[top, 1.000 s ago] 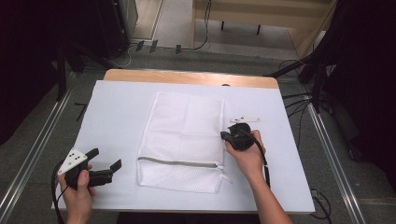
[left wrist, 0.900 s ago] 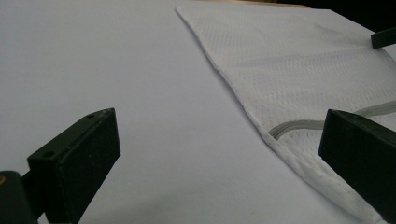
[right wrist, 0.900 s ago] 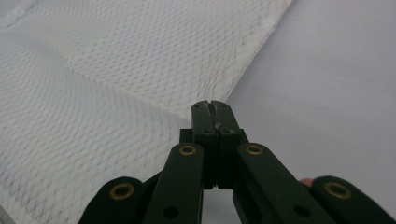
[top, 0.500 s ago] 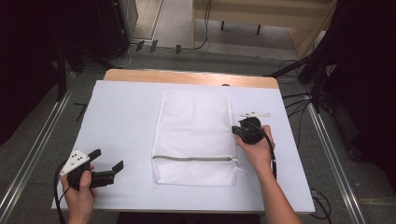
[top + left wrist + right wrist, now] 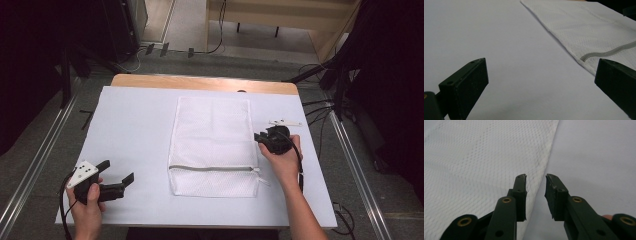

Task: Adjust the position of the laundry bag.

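High view: white mesh bag (image 5: 212, 145) flat at table (image 5: 135, 125) centre, zipper end at 6 o'clock. Right gripper (image 5: 260, 136) at bag's 3 o'clock edge, jaws narrowly parted straddling the hem, gripping nothing. Left gripper (image 5: 117, 176) at 8 o'clock, jaws spread wide, empty, well apart from bag.

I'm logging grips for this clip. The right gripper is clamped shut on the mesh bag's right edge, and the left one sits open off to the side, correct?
Not quite. The right gripper is not clamped: in the right gripper view its jaws stand slightly apart at the mesh bag's right edge, holding nothing. The left gripper does sit open off to the side.
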